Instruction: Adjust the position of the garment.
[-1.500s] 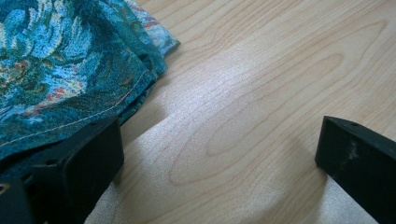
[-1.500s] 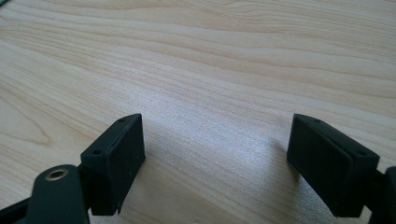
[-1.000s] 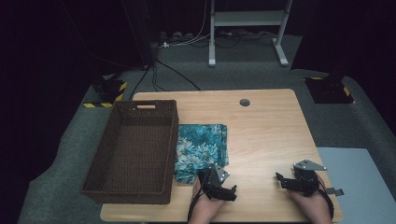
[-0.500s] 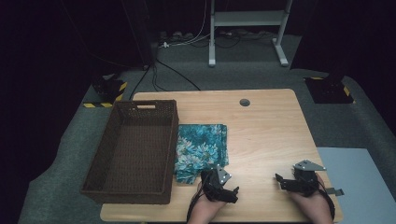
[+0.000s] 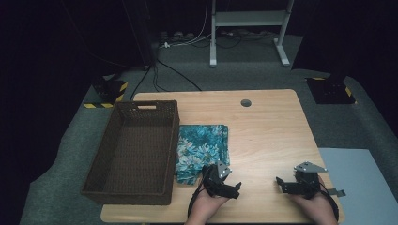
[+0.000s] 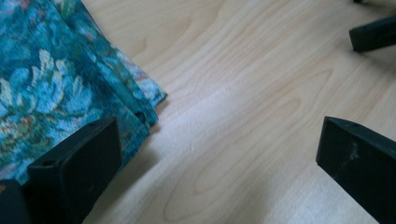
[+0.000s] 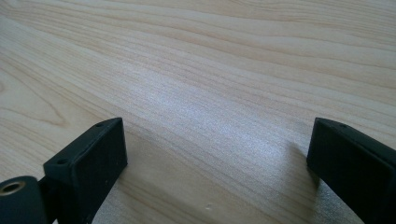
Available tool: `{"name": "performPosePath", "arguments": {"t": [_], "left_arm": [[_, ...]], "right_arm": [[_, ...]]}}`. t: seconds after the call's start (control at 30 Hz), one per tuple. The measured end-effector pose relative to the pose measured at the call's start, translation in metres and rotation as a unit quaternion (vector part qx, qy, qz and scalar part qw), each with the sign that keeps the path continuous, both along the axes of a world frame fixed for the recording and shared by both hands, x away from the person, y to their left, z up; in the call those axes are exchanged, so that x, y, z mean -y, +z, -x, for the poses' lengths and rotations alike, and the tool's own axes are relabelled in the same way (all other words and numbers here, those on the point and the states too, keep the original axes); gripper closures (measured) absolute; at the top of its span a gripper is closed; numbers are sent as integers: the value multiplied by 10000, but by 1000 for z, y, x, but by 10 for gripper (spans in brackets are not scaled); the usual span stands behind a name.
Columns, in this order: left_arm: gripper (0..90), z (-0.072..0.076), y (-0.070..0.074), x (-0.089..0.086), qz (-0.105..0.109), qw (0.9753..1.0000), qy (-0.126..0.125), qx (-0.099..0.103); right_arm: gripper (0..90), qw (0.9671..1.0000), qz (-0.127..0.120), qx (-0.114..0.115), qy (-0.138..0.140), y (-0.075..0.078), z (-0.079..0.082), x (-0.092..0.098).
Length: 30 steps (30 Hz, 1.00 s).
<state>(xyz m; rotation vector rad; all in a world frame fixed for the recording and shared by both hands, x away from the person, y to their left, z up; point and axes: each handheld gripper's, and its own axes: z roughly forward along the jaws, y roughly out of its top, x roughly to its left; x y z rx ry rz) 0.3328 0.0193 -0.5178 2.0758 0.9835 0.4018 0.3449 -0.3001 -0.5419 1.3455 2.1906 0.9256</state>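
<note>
Since a second ago my left claw [image 5: 233, 188] has been sliding a little toward the near edge of the bench [image 5: 267, 140], while my right claw [image 5: 283, 184] is staying where it was. I am holding both claws low over the wood near the front edge, well apart from each other, and both are standing wide open with nothing between their jaws. The folded teal flowered cloth [image 5: 202, 150] is lying flat on the bench, its left edge running just beside the long wall of the brown wicker basket [image 5: 136, 152], which is sitting at the left side of the bench. In the left gripper view, one jaw of my left claw [image 6: 219, 149] is overlapping the near corner of the cloth [image 6: 56, 88], though I cannot tell whether it is touching the fabric, and the other jaw is hanging over bare wood. In the right gripper view my right claw [image 7: 217, 154] is looking along plain grain. Bare bench is stretching out right of the cloth, across to the right edge and up to the small round grommet [image 5: 245, 102] near the far edge.
</note>
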Motion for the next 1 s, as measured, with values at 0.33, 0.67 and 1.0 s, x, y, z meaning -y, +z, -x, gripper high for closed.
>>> {"name": "performPosePath", "arguments": {"t": [0.33, 0.67, 1.0], "left_arm": [[4, -16, 16, -4, 29, 9997, 160, 196], [7, -36, 26, -4, -116, 9989, 333, 323], [20, -55, 34, -1, -144, 9983, 463, 336]], "right_arm": [[33, 10000, 15, -9, -31, 0, -1, 0], [29, 10000, -7, -24, -42, 0, -1, 1], [21, 10000, -29, -30, -22, 0, -2, 2]]}}
